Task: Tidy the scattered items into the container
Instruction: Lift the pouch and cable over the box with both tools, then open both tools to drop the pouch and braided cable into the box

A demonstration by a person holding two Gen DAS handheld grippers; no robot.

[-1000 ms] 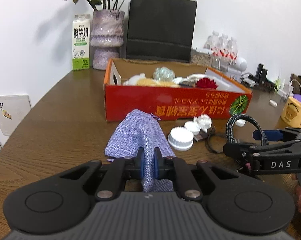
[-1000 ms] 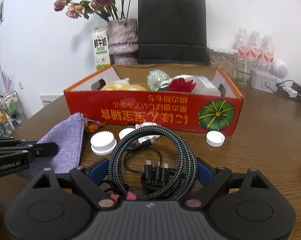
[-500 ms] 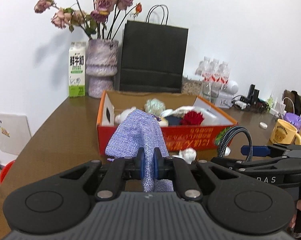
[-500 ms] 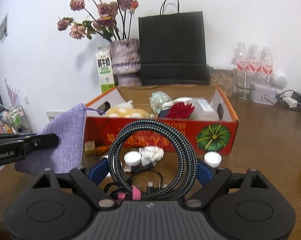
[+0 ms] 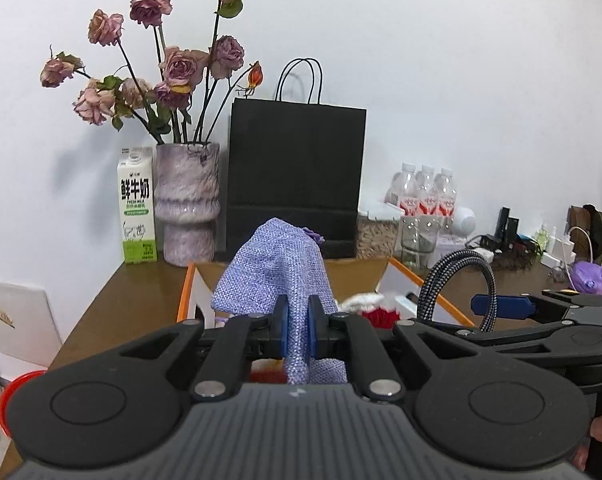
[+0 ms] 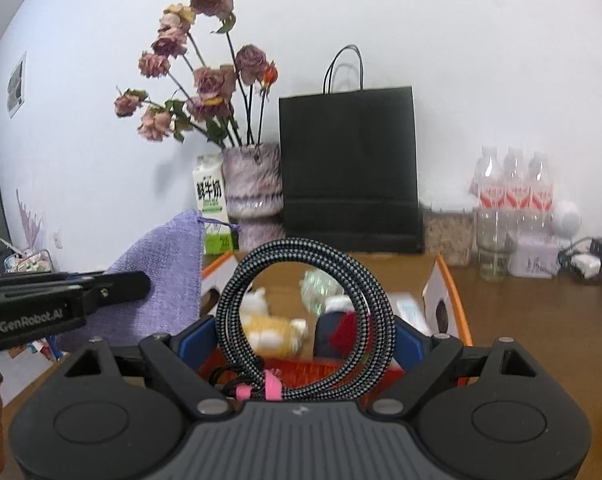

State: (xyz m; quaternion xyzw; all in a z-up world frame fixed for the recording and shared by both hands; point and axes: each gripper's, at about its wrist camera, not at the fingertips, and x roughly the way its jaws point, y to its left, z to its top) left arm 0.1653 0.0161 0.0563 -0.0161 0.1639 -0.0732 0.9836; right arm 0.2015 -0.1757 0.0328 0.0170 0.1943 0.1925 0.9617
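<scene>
Carrying both loads over the box (image 6: 449,292), you had the left hand-held gripper (image 5: 297,330) clamped on the pouch (image 5: 275,276) and the right (image 6: 301,342) spread around the cable coil (image 6: 305,316); best released low, well inside.

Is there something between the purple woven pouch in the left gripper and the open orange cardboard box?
Nothing visible: the purple woven pouch hangs from the left gripper, the orange cardboard box open behind it.
</scene>
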